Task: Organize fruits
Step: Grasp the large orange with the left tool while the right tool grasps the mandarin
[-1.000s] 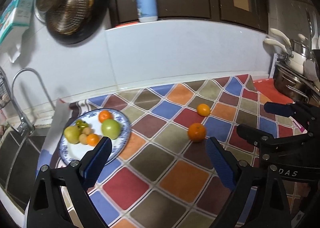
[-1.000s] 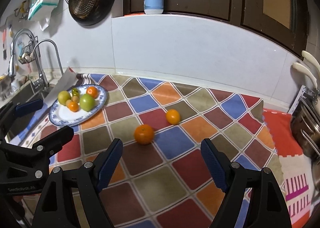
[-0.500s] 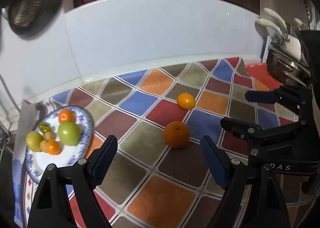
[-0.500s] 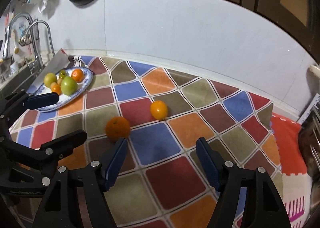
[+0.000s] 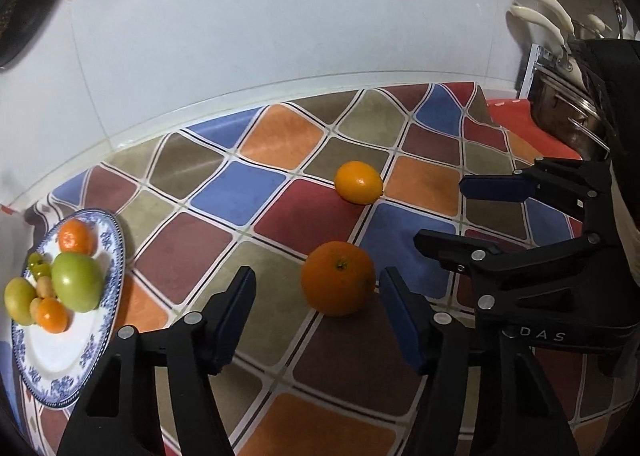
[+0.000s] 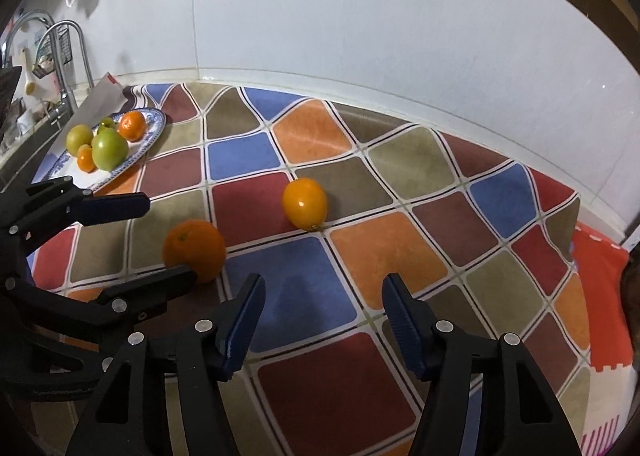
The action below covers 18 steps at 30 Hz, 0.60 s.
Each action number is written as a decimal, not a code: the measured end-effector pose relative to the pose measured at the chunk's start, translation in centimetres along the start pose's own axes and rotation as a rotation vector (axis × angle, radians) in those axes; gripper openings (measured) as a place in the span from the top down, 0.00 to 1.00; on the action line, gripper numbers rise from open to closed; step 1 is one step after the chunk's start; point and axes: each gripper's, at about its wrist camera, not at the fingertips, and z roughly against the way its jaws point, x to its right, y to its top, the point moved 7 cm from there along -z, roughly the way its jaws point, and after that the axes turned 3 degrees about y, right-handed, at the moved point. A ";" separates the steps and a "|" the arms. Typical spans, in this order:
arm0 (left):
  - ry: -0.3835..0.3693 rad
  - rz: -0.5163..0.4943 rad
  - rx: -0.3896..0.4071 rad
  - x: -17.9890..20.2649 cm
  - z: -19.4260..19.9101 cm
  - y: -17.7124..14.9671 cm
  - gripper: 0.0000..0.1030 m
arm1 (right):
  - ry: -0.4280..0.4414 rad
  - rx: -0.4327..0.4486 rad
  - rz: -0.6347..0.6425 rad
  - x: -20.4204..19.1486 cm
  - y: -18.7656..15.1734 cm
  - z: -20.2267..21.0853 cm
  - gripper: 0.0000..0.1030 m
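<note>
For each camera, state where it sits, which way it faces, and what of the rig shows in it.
Left wrist: sits on the left tool, looks along its open fingers at the big orange; the right tool shows at right.
Right wrist: sits on the right tool, faces the checkered mat and wall; the left tool shows at left.
Shared: big orange, small orange, fruit plate.

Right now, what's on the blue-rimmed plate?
On the plate: a green apple, a yellow-green fruit, two small oranges, small tan fruits and a small green piece. Anything behind the apple is hidden.
</note>
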 end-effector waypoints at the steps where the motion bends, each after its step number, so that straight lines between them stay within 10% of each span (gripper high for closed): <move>1: -0.004 0.001 -0.001 0.0 -0.1 0.0 0.42 | 0.003 -0.003 -0.001 0.1 0.1 -0.2 0.42; 8: -0.088 0.018 -0.014 0.3 -0.8 0.3 0.60 | 0.025 -0.011 -0.013 0.2 0.7 -1.6 0.44; 18: 0.028 0.027 0.005 -2.0 -0.6 1.4 0.61 | 0.052 0.004 -0.029 -0.5 2.2 -3.3 0.48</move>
